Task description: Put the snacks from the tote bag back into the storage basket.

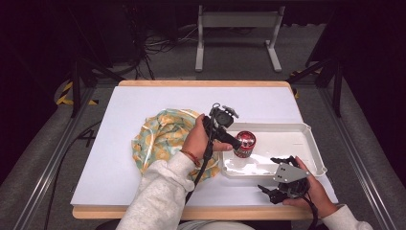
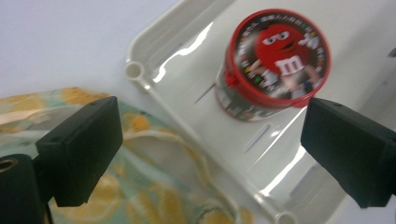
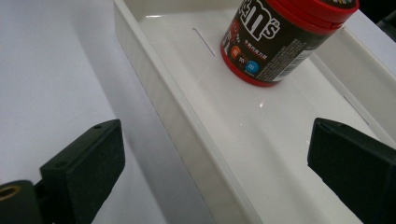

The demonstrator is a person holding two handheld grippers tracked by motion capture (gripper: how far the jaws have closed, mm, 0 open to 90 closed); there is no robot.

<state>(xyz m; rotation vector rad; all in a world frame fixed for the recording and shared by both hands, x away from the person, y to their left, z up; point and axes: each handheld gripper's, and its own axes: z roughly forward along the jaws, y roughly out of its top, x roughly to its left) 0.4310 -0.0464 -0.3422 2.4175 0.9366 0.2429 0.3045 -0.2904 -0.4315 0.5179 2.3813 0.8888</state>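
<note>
A round candy can (image 1: 245,143) with a red lid stands upright in the left part of a white plastic tray (image 1: 306,143). My left gripper (image 1: 235,143) hovers just left of the can, open, with nothing between its jaws. In the left gripper view the can (image 2: 275,65) stands in the tray (image 2: 187,60) beyond the open gripper (image 2: 212,154). My right gripper (image 1: 268,176) is at the tray's front edge, open and empty. In the right gripper view its jaws straddle the tray wall (image 3: 187,126), with the can (image 3: 280,37) farther off and the gripper (image 3: 217,177) open.
A crumpled yellow and teal patterned cloth (image 1: 160,139) lies on the white tabletop (image 1: 143,100) left of the tray, under the left forearm; it also shows below the left gripper (image 2: 154,186). Beyond the table stand a metal frame (image 1: 237,28) and cables on the floor.
</note>
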